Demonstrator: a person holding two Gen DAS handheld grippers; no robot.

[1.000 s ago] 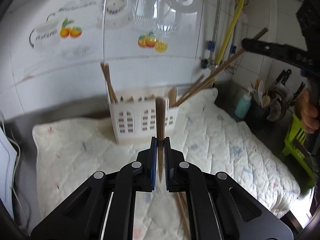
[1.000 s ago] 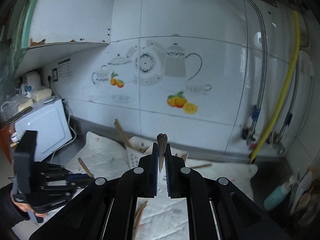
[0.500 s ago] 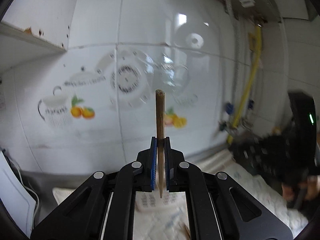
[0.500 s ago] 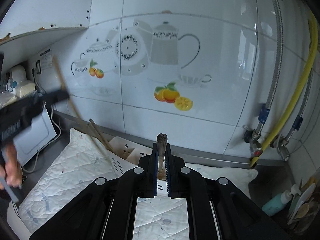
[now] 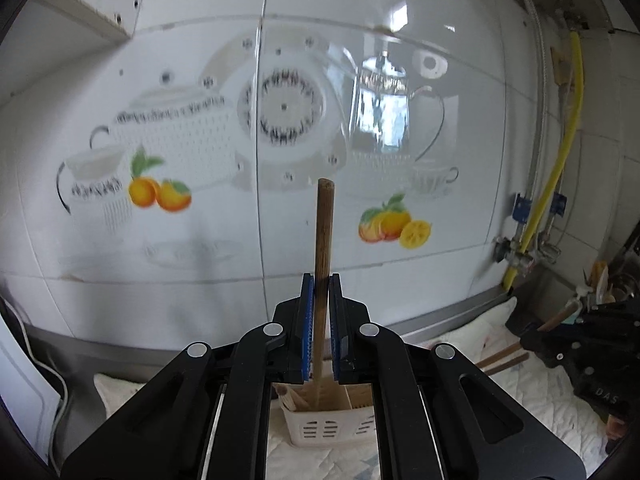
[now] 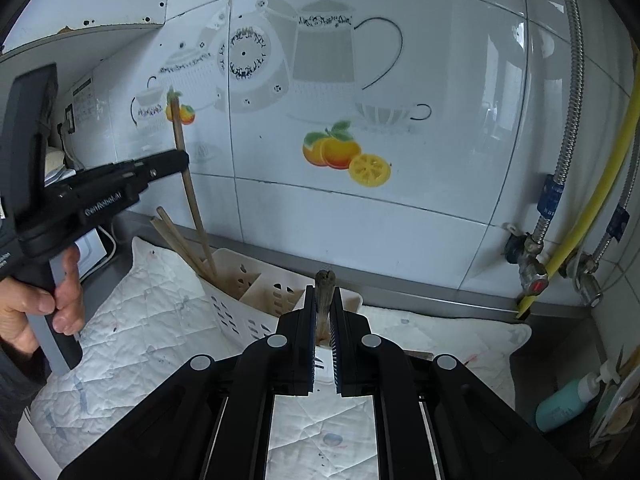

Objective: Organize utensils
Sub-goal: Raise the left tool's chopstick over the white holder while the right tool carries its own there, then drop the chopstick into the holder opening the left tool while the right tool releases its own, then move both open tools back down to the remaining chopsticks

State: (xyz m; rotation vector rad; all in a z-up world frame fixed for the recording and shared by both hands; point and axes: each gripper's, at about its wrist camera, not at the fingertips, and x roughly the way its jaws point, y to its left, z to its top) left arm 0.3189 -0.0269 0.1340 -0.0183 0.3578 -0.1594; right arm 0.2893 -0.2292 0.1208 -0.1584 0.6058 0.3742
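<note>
Since one second ago, left gripper (image 5: 319, 312) has risen: its view, earlier level with the white utensil caddy (image 5: 324, 420), now looks over it at the tiled wall (image 5: 200, 240), caddy low in frame between the arms. Right gripper (image 6: 323, 320) has come closer to the caddy (image 6: 256, 292) and dipped toward it.

Left jaws: clamped on a brown chopstick (image 5: 323, 240), upright, its top end well above the pads, its lower end above the caddy's left-hand compartment. From the right wrist view the same chopstick (image 6: 188, 184) slants down into that compartment, beside two more chopsticks (image 6: 180, 240) leaning there.

Right jaws: clamped on a wooden utensil handle (image 6: 324, 288), only a short stub showing above the pads; type cannot be told.

Caddy stands on a quilted cloth (image 6: 160, 320) on the surface, near the wall. A person's hand (image 6: 36, 312) grips the left gripper's handle.
</note>
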